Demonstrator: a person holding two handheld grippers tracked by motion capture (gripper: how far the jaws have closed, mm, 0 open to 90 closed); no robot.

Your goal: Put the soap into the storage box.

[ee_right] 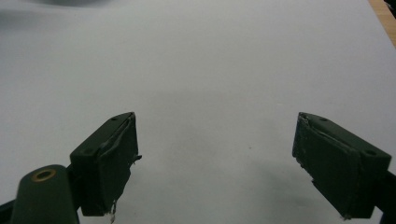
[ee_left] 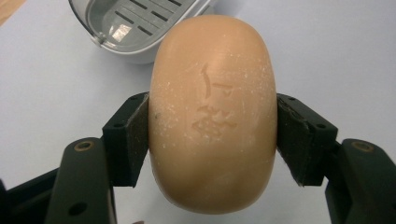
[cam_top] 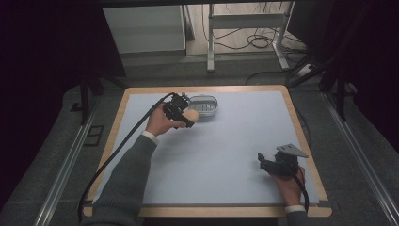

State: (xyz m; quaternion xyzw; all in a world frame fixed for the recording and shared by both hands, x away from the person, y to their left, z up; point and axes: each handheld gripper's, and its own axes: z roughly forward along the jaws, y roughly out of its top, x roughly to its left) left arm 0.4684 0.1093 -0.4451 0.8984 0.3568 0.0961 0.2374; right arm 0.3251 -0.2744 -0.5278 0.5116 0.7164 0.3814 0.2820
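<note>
We have the soap bar (ee_left: pixel 212 114), tan and oval, pinched across its width between the 2 fingers (ee_left: pixel 126 140) of the left gripper (cam_top: pixel 180 111), pads pressed on both sides. It sits off the surface (cam_top: pixel 226 155), at the far left of the blue mat, just near-left of the soap dish (cam_top: pixel 204 106). In the left gripper view the dish lies right beyond the bar's far end.

Step in hand, as we read it: carrying the soap to the dish, grasp done, placement not yet done. Next move calls for a short shift toward the dish, centring the bar over the slotted tray, lowering until it rests, then spreading the fingers. The bar is smooth and rounded, so we'd keep it level to avoid slip.

Dish: 1 oval, pale grey, with a slotted drain insert; nothing in it that we can see.

Right gripper (cam_top: pixel 277 162) rests near right on the surface, well apart from the soap, its fingers (ee_right: pixel 109 163) spread wide with nothing between them.
</note>
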